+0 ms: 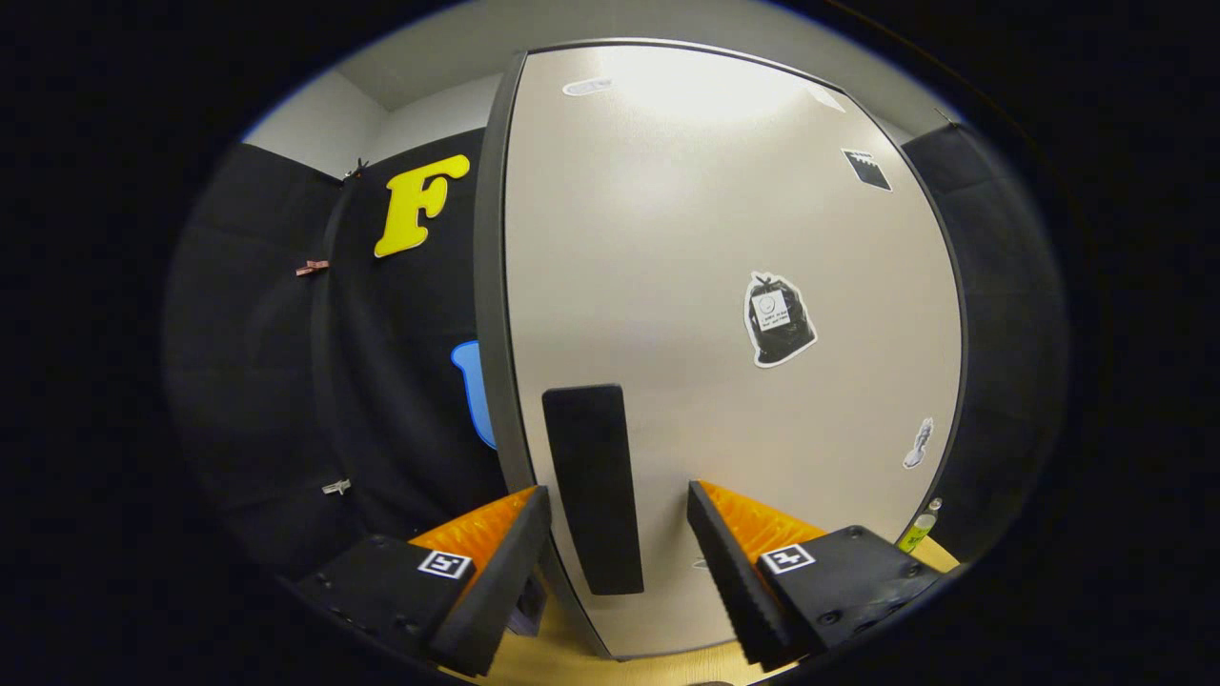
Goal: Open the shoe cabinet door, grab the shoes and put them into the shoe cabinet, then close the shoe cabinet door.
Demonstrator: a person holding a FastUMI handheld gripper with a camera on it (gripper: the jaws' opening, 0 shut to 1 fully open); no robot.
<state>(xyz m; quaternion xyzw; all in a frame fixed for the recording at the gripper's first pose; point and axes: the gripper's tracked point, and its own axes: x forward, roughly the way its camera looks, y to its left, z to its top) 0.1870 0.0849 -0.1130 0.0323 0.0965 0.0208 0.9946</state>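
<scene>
While the hand-held gripper (618,500) gapes, its ribbed fingers (734,562) flank the flat black handle (593,488).

I see the black rectangular handle (593,488) on the beige cabinet door (705,286), at twelve o'clock between my tool's (618,562) spread fingers.

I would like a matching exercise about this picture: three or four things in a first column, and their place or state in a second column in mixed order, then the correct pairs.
Column one:
1. black handle
2. cabinet door
3. gripper
4. trash bag sticker

Column two:
A. beige, and it looks shut
B. open, one finger on each side of the handle, not pressing it
C. on the door, beyond the fingers, away from the handle
D. upright on the door, near its edge, between the fingers

Pairs: 1-D, 2-A, 3-B, 4-C
</scene>
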